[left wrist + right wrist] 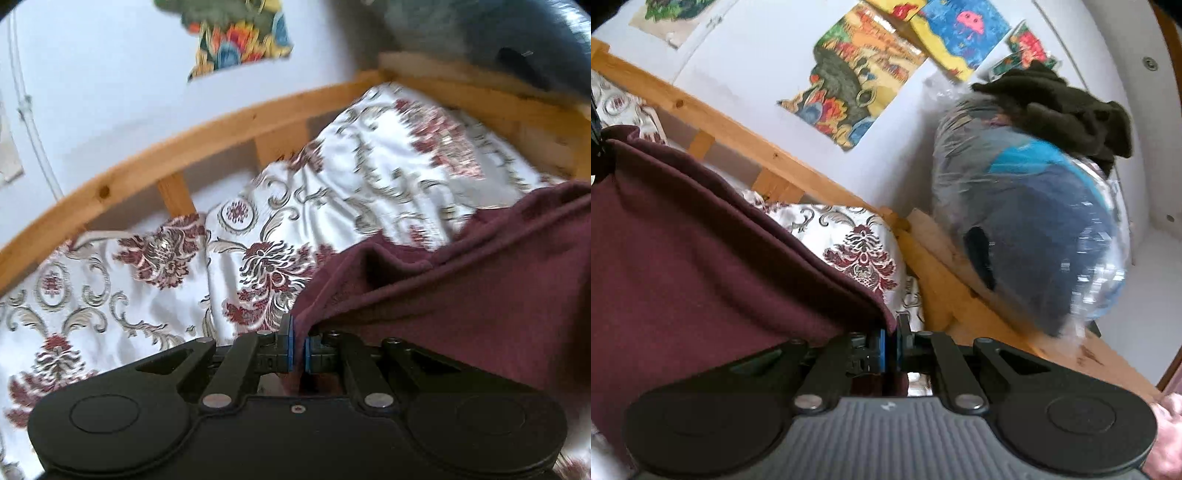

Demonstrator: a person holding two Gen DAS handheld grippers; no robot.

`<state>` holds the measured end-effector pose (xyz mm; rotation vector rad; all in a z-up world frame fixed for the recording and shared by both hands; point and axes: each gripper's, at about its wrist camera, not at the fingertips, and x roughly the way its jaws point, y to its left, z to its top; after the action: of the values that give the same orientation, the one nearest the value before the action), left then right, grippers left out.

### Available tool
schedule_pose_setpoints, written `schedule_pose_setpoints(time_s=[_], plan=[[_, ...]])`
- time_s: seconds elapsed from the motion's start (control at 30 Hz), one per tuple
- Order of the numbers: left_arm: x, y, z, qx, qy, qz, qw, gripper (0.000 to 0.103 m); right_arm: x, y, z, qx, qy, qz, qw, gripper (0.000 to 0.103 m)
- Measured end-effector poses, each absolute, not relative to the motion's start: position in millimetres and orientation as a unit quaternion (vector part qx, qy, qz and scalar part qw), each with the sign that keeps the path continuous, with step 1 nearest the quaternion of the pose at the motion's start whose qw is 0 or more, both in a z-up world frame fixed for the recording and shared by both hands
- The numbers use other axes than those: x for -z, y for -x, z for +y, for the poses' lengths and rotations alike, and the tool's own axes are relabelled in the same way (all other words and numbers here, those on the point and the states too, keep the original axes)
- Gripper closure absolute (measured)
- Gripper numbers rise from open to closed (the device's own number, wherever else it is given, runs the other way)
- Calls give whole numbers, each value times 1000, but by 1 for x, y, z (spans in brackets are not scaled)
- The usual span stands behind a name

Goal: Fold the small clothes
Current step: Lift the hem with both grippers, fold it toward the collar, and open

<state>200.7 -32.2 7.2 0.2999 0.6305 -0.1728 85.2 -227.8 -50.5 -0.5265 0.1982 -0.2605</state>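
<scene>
A maroon garment (461, 273) is stretched between both grippers above a bed. In the left wrist view it spreads to the right, and my left gripper (298, 343) is shut on its left corner, the cloth pinched between the blue pads. In the right wrist view the same maroon garment (701, 243) fills the left side, and my right gripper (891, 343) is shut on its right corner. The far edge of the cloth runs taut toward a dark shape at the left edge of that view. Both views are blurred.
Under the garment lies a white bedspread (155, 280) with red and grey floral patterns. A wooden bed rail (207, 136) runs behind it along a white wall with colourful drawings (860, 77). A plastic-wrapped bundle (1034, 229) with a dark cloth on top sits at the bed's end.
</scene>
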Motion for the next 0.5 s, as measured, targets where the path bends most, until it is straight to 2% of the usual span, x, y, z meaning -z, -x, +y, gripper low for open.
schedule_pose_setpoints(time_s=[0.13, 0.43, 0.5], plan=[[18, -244, -40, 72, -140, 346, 925, 97, 68, -127, -237, 119, 251, 121, 953, 96], [48, -279, -45, 67, -116, 384, 913, 96, 99, -163, -250, 113, 213, 170, 955, 96], [51, -283, -44, 64, -103, 393, 912, 95, 100, -165, -253, 107, 203, 176, 957, 91]])
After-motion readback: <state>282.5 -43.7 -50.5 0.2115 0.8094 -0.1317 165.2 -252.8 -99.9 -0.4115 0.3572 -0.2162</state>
